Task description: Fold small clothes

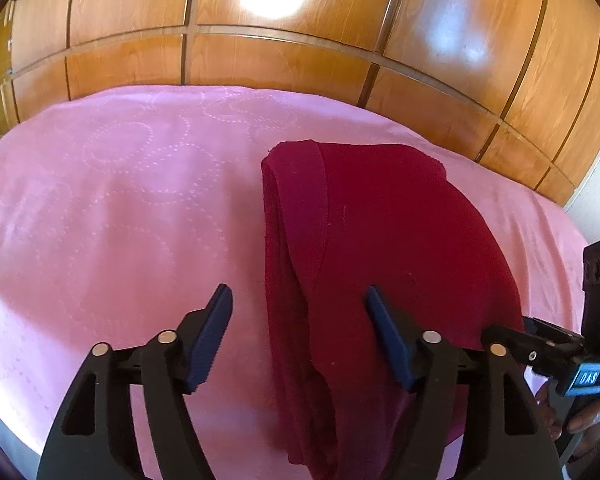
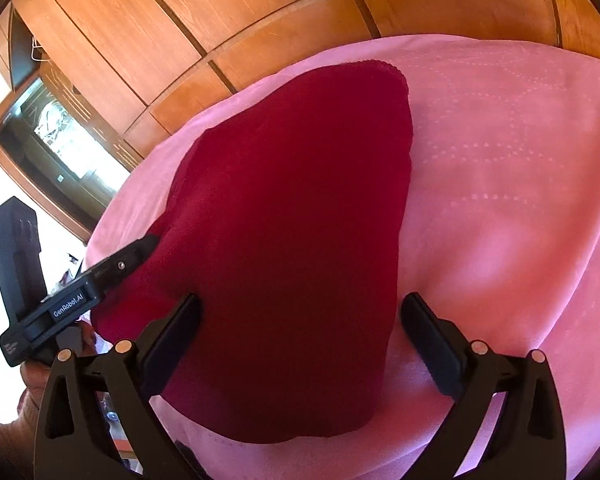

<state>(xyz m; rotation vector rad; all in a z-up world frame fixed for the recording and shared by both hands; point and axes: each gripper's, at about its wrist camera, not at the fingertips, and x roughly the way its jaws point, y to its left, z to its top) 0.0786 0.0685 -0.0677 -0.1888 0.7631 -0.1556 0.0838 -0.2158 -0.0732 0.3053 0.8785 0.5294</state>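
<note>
While both sets of tongs gape empty, the left tongs [image 1: 298, 334] straddle the left folded edge of the red garment [image 1: 380, 240] on the pink bedspread [image 1: 120, 200]; right tongs [image 2: 300, 344] straddle its near end. Soft, light, limp knit; pinch layered edge corners.

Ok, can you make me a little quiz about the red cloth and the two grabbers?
1. True or false: the left gripper is squeezing the red cloth.
2. What colour is the bedcover under the cloth?
3. In the right wrist view, the right gripper is: A open, B shut on the cloth, C out of sight.

Key: 1 false, its jaws stand apart and pinch nothing. 2 pink. 3 A.
</note>
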